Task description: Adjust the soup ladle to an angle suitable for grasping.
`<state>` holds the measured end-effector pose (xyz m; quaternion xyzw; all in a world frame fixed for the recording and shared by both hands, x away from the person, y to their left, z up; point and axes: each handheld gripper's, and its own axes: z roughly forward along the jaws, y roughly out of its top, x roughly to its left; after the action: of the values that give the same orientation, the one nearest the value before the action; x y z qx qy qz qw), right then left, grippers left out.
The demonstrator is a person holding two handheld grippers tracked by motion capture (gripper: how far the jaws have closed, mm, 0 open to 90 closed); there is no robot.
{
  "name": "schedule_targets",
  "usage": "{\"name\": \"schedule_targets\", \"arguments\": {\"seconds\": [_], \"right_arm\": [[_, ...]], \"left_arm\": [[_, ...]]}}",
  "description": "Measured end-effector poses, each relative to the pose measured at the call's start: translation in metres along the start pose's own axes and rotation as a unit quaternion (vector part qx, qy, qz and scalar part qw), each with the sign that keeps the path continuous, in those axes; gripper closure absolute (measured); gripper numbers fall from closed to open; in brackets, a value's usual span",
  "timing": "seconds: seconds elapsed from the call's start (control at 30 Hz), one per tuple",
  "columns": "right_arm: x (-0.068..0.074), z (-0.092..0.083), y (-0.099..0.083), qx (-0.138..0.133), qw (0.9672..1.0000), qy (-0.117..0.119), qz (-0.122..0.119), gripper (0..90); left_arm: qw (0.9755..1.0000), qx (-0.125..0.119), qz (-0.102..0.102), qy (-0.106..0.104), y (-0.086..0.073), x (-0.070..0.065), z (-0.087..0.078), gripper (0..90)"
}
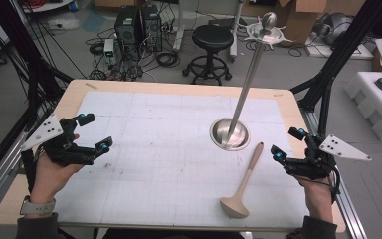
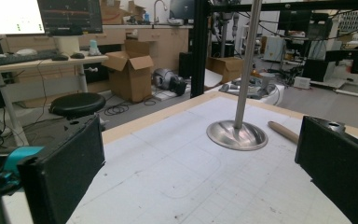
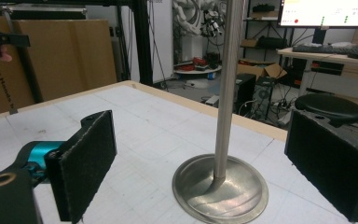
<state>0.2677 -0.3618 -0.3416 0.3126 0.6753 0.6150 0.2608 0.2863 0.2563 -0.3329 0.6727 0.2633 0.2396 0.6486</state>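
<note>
A person's two hands hold black two-jaw grippers at opposite edges of a pale wooden worktop (image 1: 74,94) covered by a white gridded mat (image 1: 169,149). The left gripper (image 1: 90,132) hovers above the mat's left side, its fingers (image 2: 65,168) spread wide with nothing between them; the left gripper view looks across the mat toward the stand. The right gripper (image 1: 286,144) sits near the right edge, its fingers (image 3: 86,158) likewise standing well apart and gripping nothing; the right gripper view shows the stand's base framed in the gap between them, farther off.

Right of centre on the mat stands a tall polished steel stand with a round dished base (image 1: 230,134), its slim pole rising to a knob and a ring of hooks at the top. Just beside the base, toward the person, lies a beige plastic ladle with a long straight handle (image 1: 243,186), its bowl nearest the person and its handle tip pointing up toward the base, close to it but apart. The ladle lies near the right gripper, untouched by either tool.

Beyond the worktop, a black round stool (image 1: 211,37) stands on the grey floor among cables, computer towers and cardboard boxes.
</note>
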Motion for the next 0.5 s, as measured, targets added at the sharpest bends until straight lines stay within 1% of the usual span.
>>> {"name": "schedule_targets", "arguments": {"seconds": [0.17,0.3,0.4,0.43,0.47,0.5], "right_arm": [[-0.0013,0.0004,-0.0021,0.005,0.9999,-0.006,0.008,7.9],[-0.0027,0.0008,-0.0034,0.006,0.9999,-0.006,0.006,7.9],[-0.0038,0.0016,-0.0047,0.018,0.9997,-0.004,0.013,8.0],[-0.0038,0.0016,-0.0047,0.018,0.9997,-0.004,0.013,8.0],[-0.0063,0.0022,-0.0064,0.034,0.9993,-0.008,0.012,8.0],[-0.0067,0.0024,-0.0073,0.038,0.9991,-0.010,0.017,8.5]], "left_arm": [[1.0000,0.001,-0.003,0.000,-0.0004,-0.0001,0.0005,1.8],[1.0000,0.004,-0.004,-0.004,-0.0015,-0.0003,0.0015,1.8],[0.9999,0.010,-0.006,-0.006,-0.0027,-0.0001,0.0018,1.8],[0.9999,0.010,-0.006,-0.006,-0.0027,-0.0001,0.0018,1.8],[0.9999,0.012,-0.008,-0.008,-0.0033,-0.0001,0.0018,1.8],[0.9998,0.015,-0.007,-0.008,-0.0040,0.0003,0.0014,1.8]]}}
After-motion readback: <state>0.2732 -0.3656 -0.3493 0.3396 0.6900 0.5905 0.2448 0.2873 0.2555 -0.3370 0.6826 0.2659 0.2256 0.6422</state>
